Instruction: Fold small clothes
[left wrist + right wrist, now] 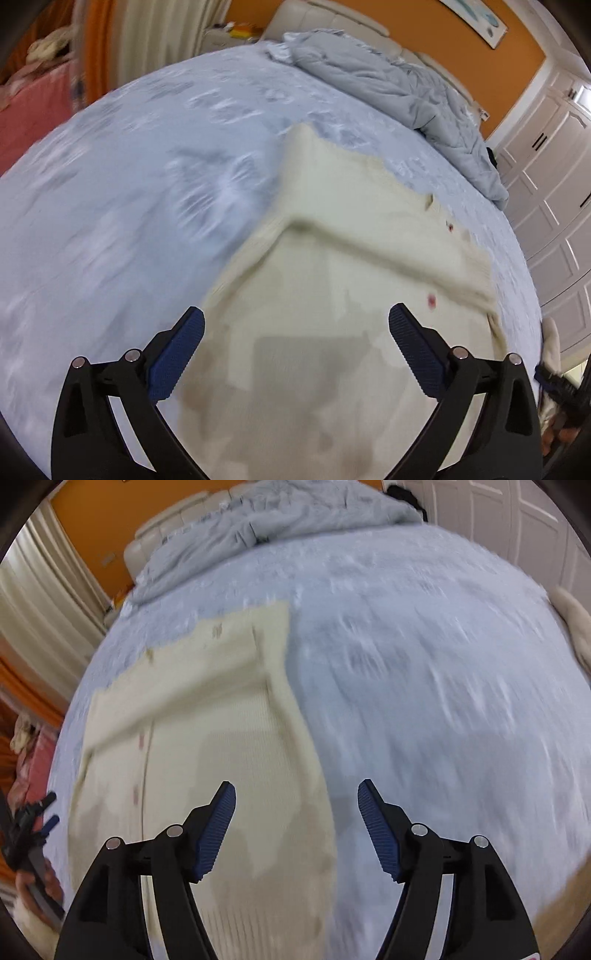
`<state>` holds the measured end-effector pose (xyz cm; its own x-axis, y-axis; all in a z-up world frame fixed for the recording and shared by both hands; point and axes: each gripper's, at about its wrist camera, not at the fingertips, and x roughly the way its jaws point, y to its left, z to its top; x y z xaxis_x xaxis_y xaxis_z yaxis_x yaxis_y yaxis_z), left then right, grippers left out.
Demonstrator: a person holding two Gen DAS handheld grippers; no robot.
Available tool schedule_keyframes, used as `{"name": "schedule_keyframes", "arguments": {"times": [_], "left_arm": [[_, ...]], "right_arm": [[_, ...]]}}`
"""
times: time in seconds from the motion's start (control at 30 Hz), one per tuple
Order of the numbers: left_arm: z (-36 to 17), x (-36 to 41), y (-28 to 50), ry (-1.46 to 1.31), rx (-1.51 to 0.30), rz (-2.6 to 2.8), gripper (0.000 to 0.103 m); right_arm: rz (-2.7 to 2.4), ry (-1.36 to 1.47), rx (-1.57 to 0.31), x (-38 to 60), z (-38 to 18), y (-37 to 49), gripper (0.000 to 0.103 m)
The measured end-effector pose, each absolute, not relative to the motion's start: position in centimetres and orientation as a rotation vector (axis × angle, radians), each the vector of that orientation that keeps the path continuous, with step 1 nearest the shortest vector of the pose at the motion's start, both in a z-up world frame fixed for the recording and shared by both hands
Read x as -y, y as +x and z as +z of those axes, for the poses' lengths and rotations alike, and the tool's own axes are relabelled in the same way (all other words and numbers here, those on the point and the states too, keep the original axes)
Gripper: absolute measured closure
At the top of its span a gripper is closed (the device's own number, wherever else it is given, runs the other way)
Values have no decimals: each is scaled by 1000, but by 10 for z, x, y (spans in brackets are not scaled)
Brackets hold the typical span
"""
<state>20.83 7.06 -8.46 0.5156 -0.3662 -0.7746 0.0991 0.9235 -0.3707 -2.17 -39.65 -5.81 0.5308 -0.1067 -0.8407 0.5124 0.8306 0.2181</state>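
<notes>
Home bedroom: bed (147, 155), rumpled duvet (388, 85), padded headboard (332, 18), wardrobe doors (554, 166).

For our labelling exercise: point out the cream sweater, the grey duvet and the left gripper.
sweater (332, 266), left wrist view, its folded-over body.
duvet (388, 81), left wrist view, its crumpled middle.
left gripper (295, 347), left wrist view, between its fingertips.

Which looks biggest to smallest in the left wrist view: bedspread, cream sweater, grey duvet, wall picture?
1. bedspread
2. cream sweater, though it lies nearest the camera, which inflates it
3. grey duvet, far off, so likely bigger than it looks
4. wall picture, cut off by the frame edge
</notes>
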Motion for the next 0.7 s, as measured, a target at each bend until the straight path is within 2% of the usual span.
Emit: {"name": "schedule_keyframes", "arguments": {"times": [0.13, 0.37, 0.43, 0.47, 0.53, 0.57, 0.6, 0.63, 0.7], "left_arm": [[-97, -111, 154, -379, -1111, -229, 5], [-137, -117, 96, -453, -1250, -201, 5], [-134, -113, 86, -423, -1219, -197, 10], [-134, -110, 86, -412, -1226, -202, 15], [-133, -108, 87, -408, -1239, -207, 49], [-132, -108, 88, -420, -1250, -224, 58], [-133, -108, 90, -435, -1266, -232, 77], [-135, -109, 92, -459, -1284, -240, 91], [-134, -116, 93, -519, -1291, -235, 92]], "right_arm": [[-388, 565, -1060, 370, -85, -82, 36], [-338, 709, -1141, 347, -128, -89, 36], [-339, 743, -1144, 348, -135, -82, 36], [-349, 756, -1138, 348, -137, -79, 34], [-345, 778, -1101, 346, -140, -73, 36], [-337, 783, -1088, 344, -140, -75, 53], [-316, 796, -1069, 343, -141, -74, 71], [-293, 821, -1062, 343, -143, -71, 95], [-285, 849, -1005, 345, -136, -74, 96]]}}
